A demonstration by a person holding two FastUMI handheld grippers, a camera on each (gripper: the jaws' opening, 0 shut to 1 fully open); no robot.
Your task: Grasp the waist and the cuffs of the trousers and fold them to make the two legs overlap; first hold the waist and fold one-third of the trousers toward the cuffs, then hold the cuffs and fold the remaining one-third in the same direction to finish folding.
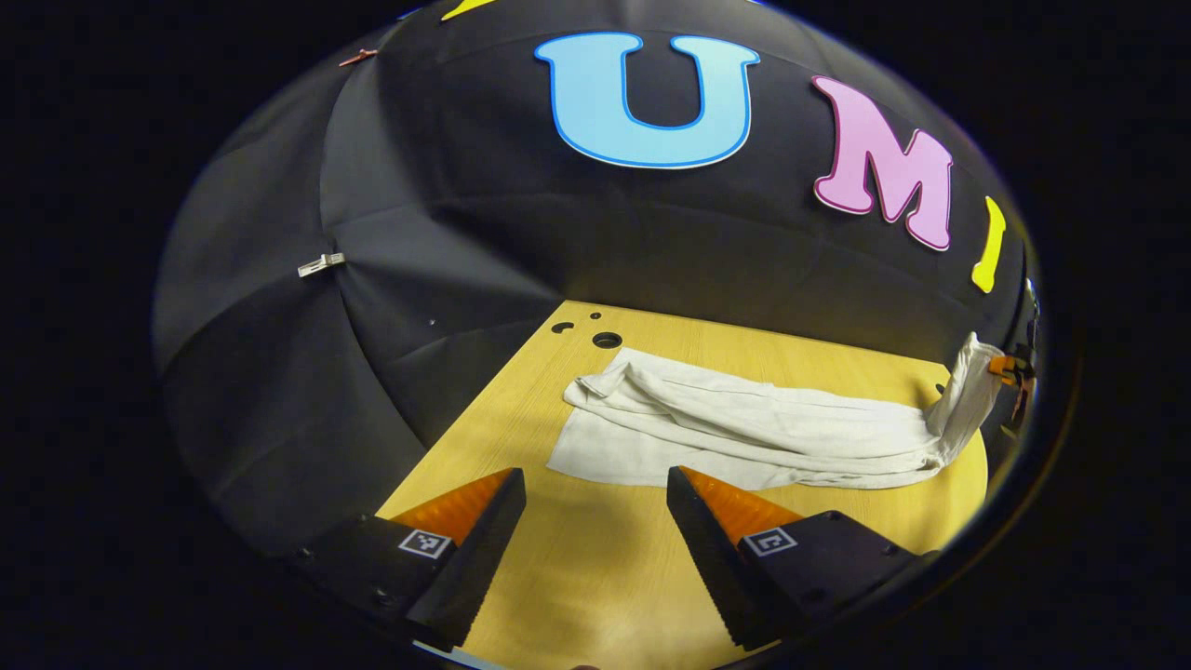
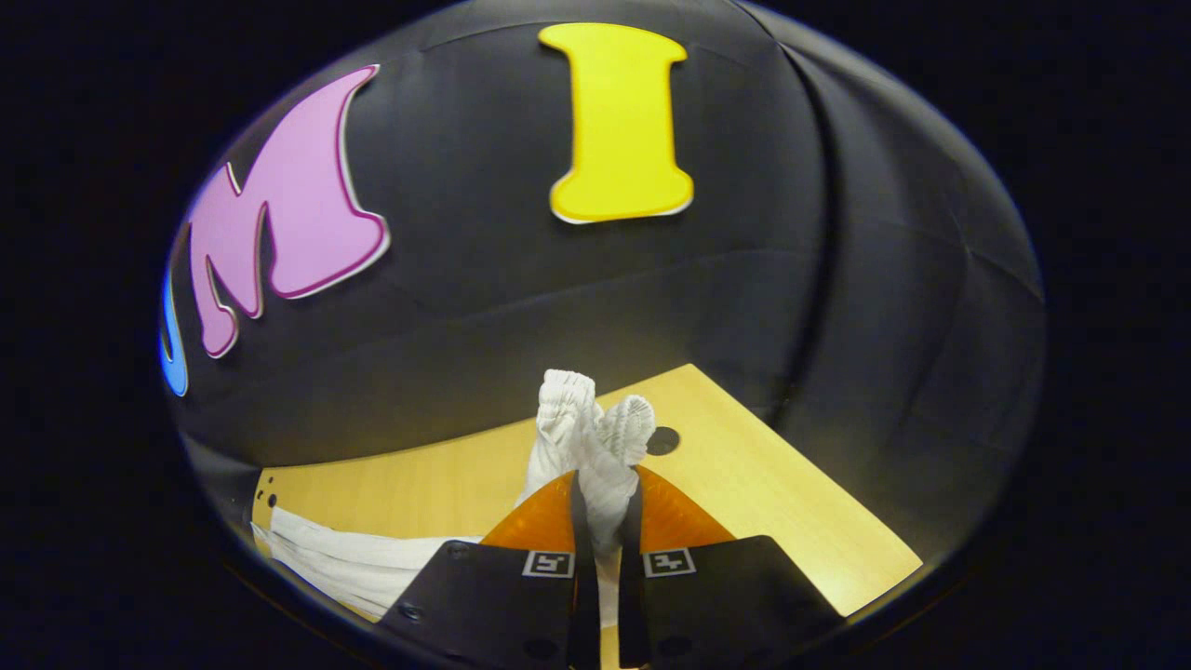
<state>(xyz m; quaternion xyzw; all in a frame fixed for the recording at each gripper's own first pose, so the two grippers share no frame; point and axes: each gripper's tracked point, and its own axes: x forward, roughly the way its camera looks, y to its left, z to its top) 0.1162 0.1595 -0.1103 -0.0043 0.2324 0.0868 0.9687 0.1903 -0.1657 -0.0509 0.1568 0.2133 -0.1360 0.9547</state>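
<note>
we held the left gripper [image 1: 595, 521] low over the near part of the table [image 1: 595, 577], its jaws wide apart with nothing between them, a little short of the trousers [image 1: 744, 433]. the trousers lay stretched across the wooden top from left to right, the legs seemingly lying one on the other, with rumpled ridges along their length. at the far right end the cloth rose off the table, where the right gripper [image 1: 1010, 372] had it pinched.

in the right gripper view the right gripper [image 2: 605, 521] had its jaws narrowed onto a bunched end of the trousers [image 2: 595, 437], which stood up in a crumpled tuft past the fingertips; whether it was waist or cuffs we could not tell.

we judged the risks so: only one end was lifted, so carrying it over alone could drag the whole garment sideways and skew the fold. the bunched grip could slip, or set wrinkles into the fold.
</note>
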